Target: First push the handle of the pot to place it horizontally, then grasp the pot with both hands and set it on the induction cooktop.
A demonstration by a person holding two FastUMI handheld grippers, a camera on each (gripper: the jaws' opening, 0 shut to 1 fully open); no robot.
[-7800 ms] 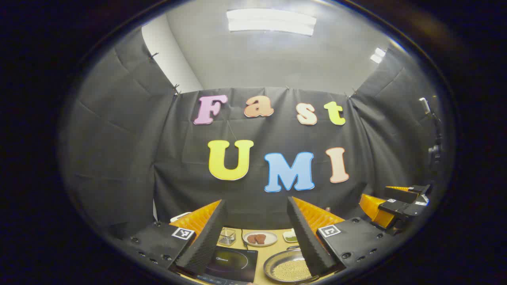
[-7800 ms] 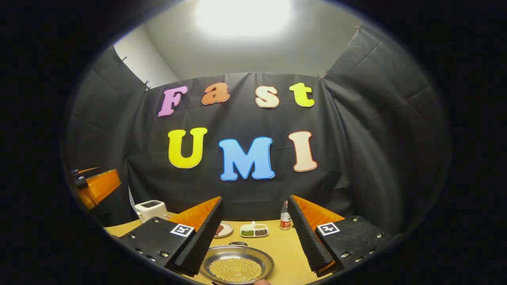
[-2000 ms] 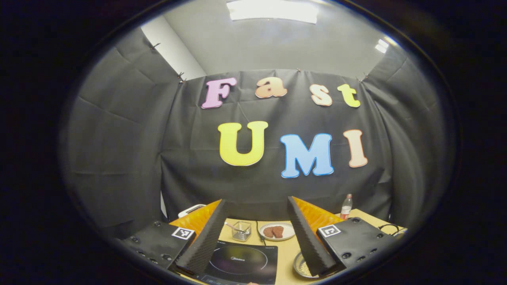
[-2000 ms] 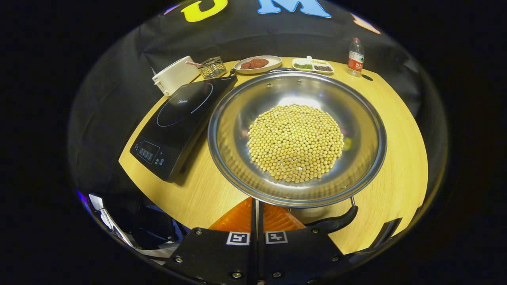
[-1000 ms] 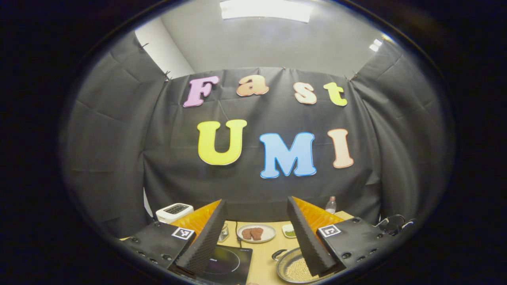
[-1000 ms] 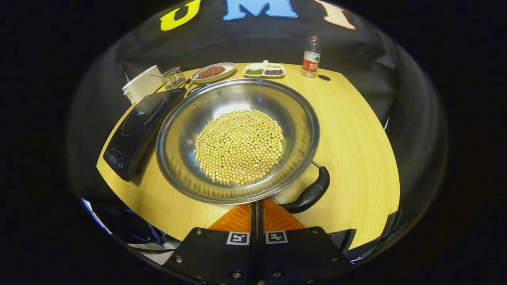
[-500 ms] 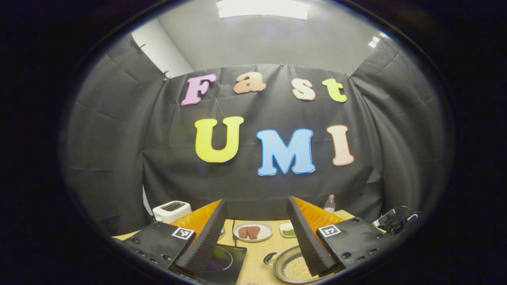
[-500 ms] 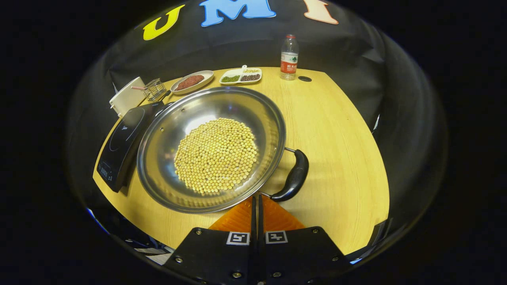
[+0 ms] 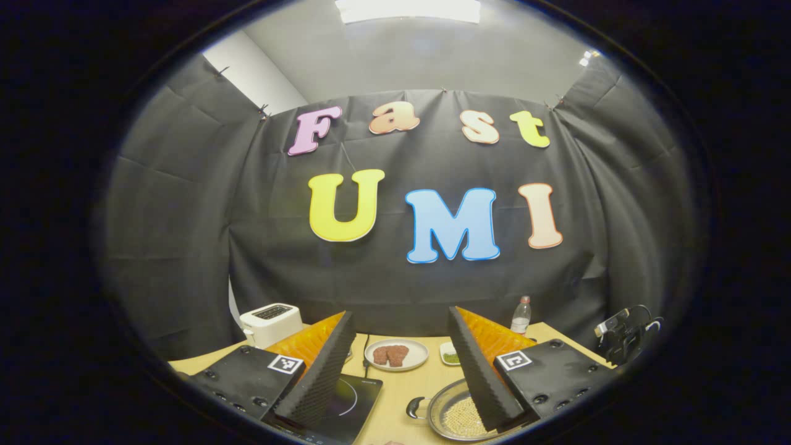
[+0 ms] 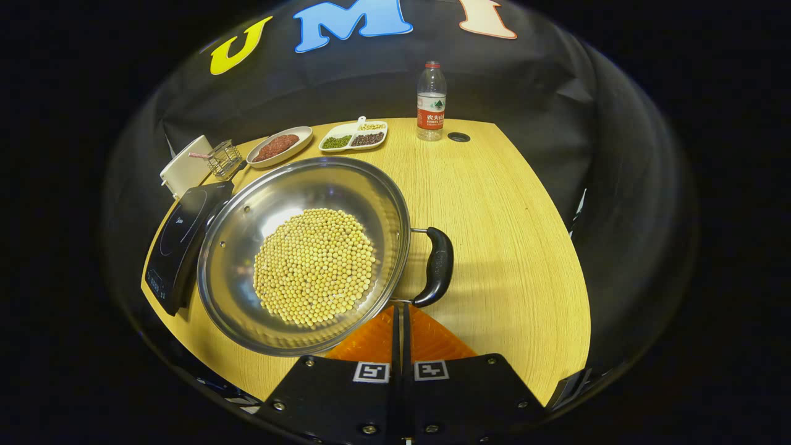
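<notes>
A steel pot point(image 10: 247, 235) holding yellow beans point(image 10: 315, 266) rests on the wooden table point(image 10: 513, 247), just right of the black induction cooktop point(image 10: 179, 235). Its black handle point(image 10: 436, 266) now points to the right in the right gripper view. My right gripper point(image 10: 400, 310) is shut and empty, its tips by the pot's near rim, close to the handle's near end. Whether they touch the pot cannot be told. My left gripper point(image 9: 400, 314) is held open above the table's near side, with the cooktop point(image 9: 349, 402) and the pot point(image 9: 454, 414) low between and behind its fingers.
Along the table's far side stand a white toaster point(image 10: 182, 170), a wire basket point(image 10: 224, 157), a plate of meat point(image 10: 279, 146), a divided dish of beans point(image 10: 353, 136) and a water bottle point(image 10: 431, 102). A small camera on a stand point(image 9: 624, 337) sits at the right.
The pot has turned on the table: its handle swung from the near side round to the right, with my shut right gripper at it. The left gripper stayed open and drifted slightly.
</notes>
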